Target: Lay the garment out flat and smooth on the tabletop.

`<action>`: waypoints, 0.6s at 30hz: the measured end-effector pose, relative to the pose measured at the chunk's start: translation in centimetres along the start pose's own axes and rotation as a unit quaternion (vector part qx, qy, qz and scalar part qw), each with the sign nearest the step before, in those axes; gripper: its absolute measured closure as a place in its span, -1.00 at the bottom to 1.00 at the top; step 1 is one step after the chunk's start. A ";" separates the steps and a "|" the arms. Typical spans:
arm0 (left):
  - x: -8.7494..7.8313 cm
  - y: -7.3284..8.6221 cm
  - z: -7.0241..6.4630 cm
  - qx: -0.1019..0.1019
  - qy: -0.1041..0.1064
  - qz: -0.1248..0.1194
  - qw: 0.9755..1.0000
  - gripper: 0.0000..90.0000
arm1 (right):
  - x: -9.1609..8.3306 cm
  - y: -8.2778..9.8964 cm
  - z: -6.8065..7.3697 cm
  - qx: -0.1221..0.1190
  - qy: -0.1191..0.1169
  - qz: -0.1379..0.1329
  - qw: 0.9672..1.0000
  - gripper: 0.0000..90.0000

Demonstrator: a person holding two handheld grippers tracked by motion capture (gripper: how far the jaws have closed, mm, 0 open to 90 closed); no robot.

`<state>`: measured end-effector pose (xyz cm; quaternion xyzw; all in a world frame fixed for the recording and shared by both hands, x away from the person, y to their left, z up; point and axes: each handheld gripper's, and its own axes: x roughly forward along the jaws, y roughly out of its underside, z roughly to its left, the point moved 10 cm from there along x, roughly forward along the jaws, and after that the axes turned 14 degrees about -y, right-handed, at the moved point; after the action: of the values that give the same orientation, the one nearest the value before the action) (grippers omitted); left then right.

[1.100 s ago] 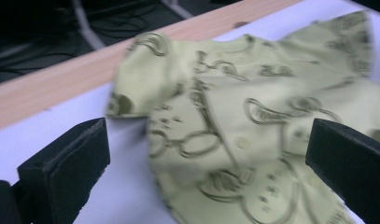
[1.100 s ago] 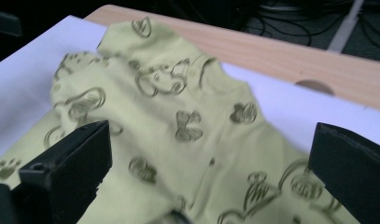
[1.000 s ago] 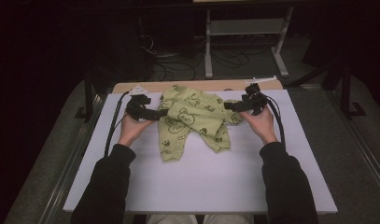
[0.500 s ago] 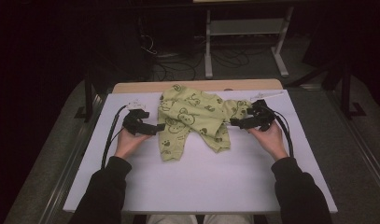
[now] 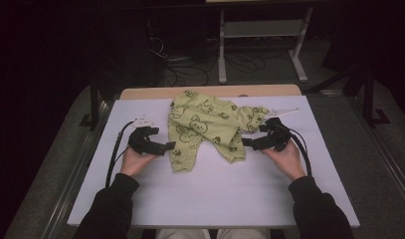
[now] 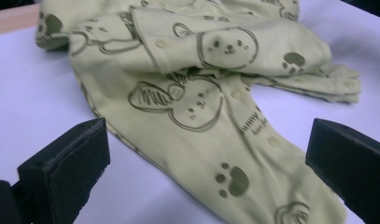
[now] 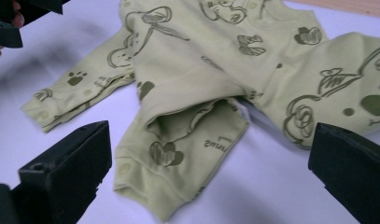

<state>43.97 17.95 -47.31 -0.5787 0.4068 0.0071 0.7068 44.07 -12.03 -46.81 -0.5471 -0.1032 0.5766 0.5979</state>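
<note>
Romper (image 5: 205, 127) pale green — dark animal, paw prints; table (image 5: 215, 194) white.

Black tongs (image 5: 170, 147), trailing black cables, seemingly black sleeves (image 5: 108, 209).

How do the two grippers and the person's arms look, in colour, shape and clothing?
Both the left gripper and the right gripper are black, each with two thick, blocky jaws faced with dark pads. A black cable curves back from the left one, and another cable trails from the right one. The person wears dark long sleeves reaching the wrists.
</note>
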 end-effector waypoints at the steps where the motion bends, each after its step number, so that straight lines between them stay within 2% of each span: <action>1: 0.0 0.2 -0.1 0.001 0.000 0.002 1.000 -1.00 | 0.1 0.2 0.3 -0.001 -0.002 0.002 1.000 -1.00; 6: -0.5 0.7 -1.0 0.012 0.001 0.007 1.000 -1.00 | 0.3 1.0 1.2 -0.004 -0.006 0.010 1.000 -1.00; 11: -1.1 1.0 -2.1 0.011 0.014 0.005 1.000 -1.00 | 0.2 2.3 1.7 -0.005 0.000 0.018 1.000 -1.00; 15: -1.3 1.5 -2.8 0.015 0.024 0.010 1.000 -1.00 | 0.2 3.0 2.2 -0.001 -0.004 0.022 1.000 -1.00; 18: -1.4 1.8 -3.4 0.017 0.028 0.011 0.999 -1.00 | 0.5 3.3 2.8 -0.008 -0.009 0.027 1.000 -1.00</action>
<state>40.26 16.35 -47.98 -0.5619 0.4324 -0.0085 0.7051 40.25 -10.99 -48.53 -0.5490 -0.0983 0.5970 0.5767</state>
